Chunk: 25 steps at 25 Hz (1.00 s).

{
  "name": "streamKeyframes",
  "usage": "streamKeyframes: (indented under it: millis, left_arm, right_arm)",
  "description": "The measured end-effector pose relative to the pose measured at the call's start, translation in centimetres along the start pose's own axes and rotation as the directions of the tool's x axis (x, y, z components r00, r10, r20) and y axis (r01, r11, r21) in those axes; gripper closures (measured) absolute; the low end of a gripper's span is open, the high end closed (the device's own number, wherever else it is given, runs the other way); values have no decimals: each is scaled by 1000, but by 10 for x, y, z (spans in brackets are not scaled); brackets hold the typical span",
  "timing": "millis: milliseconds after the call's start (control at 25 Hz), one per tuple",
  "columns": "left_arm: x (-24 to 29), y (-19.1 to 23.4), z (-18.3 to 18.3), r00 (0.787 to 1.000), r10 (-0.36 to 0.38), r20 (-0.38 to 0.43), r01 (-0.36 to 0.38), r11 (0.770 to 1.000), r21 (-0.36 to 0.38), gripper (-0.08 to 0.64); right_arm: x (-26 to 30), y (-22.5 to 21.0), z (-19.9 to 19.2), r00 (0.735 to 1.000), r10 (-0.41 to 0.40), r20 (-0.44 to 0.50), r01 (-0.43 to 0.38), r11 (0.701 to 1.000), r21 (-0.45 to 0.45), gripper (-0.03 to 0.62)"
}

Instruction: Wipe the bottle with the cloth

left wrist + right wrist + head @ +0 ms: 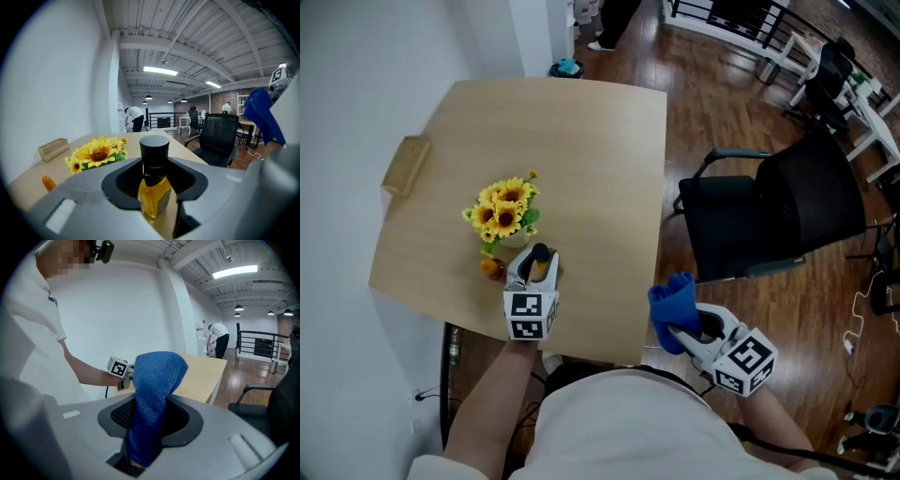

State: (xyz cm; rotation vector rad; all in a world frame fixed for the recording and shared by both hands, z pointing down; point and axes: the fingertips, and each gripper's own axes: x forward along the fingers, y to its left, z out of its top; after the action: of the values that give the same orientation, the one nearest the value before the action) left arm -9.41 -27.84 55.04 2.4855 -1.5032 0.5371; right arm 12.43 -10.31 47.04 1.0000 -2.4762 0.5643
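The person's left gripper [538,270] is standing at the lower left of the head view, near the front edge of the pale wooden counter [591,150]. Its jaws are resting slightly spread around a small glass bottle of yellow liquid with a black cap [153,187]. The bottle is standing upright on the counter between them, and a sliver of counter is showing between the bottle and the jaw at the right of the left gripper view.

The right gripper [681,330] is hanging off the counter's lower right corner, above the wooden floor. Its jaws are pinching a blue terry cloth [152,394], which is rising out of them and folding over at the top, well apart from the bottle.

A bunch of yellow sunflowers [504,208] is sitting just above the bottle in the head view, with a small orange object [492,269] to its lower left. A light wooden block [405,165] is lying at the counter's left edge. A black office chair [778,211] is standing to the right.
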Motion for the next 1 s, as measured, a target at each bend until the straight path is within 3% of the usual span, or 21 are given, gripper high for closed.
streamKeyframes:
  millis: [200, 440, 680, 840, 1000]
  left_arm:
    - [-15, 0, 14, 998, 57, 20, -57, 997, 45, 299]
    - [-94, -16, 36, 990, 113, 90, -111, 994, -20, 302]
    - [-197, -38, 19, 985, 172, 29, -171, 984, -43, 333]
    - [-252, -46, 4, 975, 220, -10, -220, 972, -79, 348]
    - [-292, -56, -1, 974, 226, 12, -223, 969, -105, 348]
  right_arm:
    - [-1, 1, 4, 998, 51, 23, -50, 999, -18, 445]
    - [2, 16, -1, 989, 147, 33, -144, 986, -82, 445]
    - [16, 31, -19, 968, 252, -14, -250, 948, -195, 445]
    - [23, 45, -31, 963, 252, -95, -269, 908, -322, 445]
    - [13, 83, -33, 960, 267, -82, -279, 898, -340, 443]
